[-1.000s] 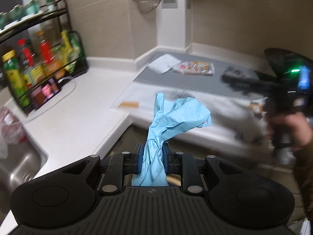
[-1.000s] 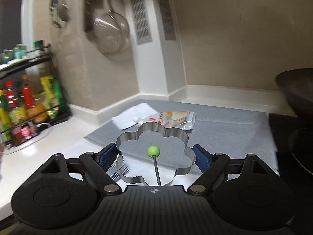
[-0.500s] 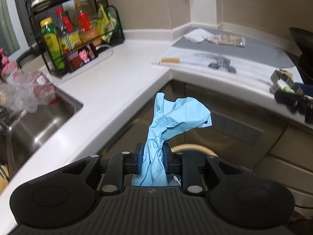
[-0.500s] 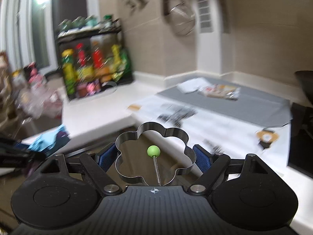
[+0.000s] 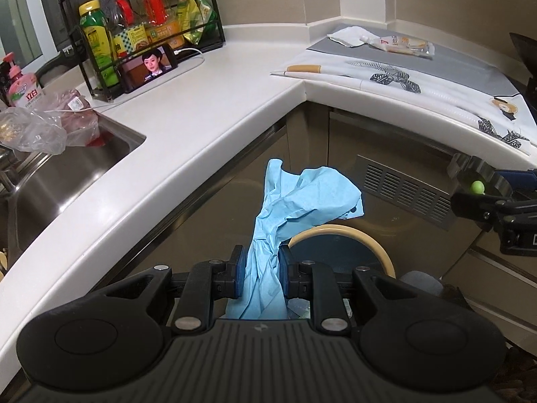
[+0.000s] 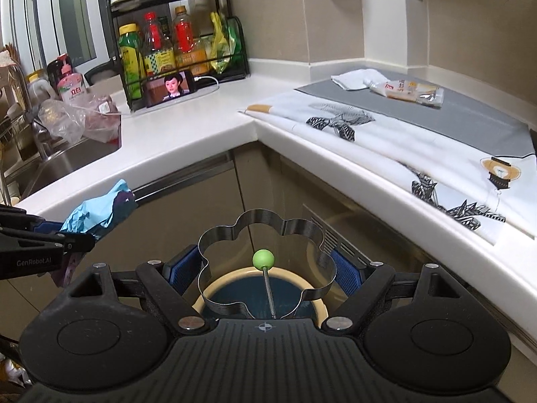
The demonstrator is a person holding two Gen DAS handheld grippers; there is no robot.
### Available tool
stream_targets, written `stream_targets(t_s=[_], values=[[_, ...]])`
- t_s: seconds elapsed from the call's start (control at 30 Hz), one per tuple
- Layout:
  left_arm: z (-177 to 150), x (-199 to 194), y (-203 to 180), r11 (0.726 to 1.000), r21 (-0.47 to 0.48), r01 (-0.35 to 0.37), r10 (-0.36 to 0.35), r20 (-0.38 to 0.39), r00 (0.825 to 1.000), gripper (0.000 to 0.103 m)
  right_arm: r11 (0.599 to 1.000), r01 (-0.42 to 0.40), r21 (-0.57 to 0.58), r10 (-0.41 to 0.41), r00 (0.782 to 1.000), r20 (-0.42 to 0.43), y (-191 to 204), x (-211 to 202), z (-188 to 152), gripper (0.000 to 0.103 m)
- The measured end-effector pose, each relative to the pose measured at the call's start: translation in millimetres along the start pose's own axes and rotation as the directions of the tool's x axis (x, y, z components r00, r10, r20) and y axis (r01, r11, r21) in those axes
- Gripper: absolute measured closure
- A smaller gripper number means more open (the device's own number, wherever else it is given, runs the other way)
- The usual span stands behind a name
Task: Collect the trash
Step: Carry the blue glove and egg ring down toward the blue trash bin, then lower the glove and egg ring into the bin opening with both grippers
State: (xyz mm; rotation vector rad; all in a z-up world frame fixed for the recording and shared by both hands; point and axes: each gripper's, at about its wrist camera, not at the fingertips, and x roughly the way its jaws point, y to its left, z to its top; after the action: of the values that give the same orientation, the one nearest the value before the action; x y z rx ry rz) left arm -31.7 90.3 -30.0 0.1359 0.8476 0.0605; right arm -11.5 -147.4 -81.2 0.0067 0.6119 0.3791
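Nearest the left wrist camera, the left tool (image 5: 257, 277) has its jaws drawn in narrow on a crumpled blue paper (image 5: 295, 208), the blue pads pressing its twisted lower part from both sides. The paper's long axis runs up and away from the jaws, its loose upper end fanning out over the trash bin (image 5: 376, 245), whose cream rim and dark inside show just beyond and below the fingertips, slightly to the right. So the drop point lies ahead of and under this tool, and a release would likely need only a small reach forward.

In the right wrist view the right tool (image 6: 266, 270) stands wide, its pads bearing on the two sides of a flower-shaped metal ring (image 6: 268, 231) with a green-knobbed pin (image 6: 263, 259) rising inside it (it looks more like a kitchen mould than rubbish). The same bin sits directly beneath this ring, so the right hand appears the better centred of the two.

Farther off, on the tabletop (image 5: 188, 114) past the corner, lie a white paper scrap (image 5: 345, 36) and a flattened food pouch (image 5: 399, 44) on the grey mat (image 5: 463, 67), both well apart from either tool.
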Motion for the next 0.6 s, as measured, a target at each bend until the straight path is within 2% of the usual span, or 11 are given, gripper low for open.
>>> stream_targets(t_s=[0.37,0.6], values=[[0,7,-3,1.000,0.006,0.002,-0.002,-0.013,1.000,0.080,1.000,-0.007,-0.010,0.007,0.999,-0.033,1,8,-1,0.018],[-1,14,-4,1.000,0.006,0.006,-0.006,-0.026,1.000,0.080,1.000,-0.004,-0.028,0.001,0.994,-0.113,11,31,3,0.018]])
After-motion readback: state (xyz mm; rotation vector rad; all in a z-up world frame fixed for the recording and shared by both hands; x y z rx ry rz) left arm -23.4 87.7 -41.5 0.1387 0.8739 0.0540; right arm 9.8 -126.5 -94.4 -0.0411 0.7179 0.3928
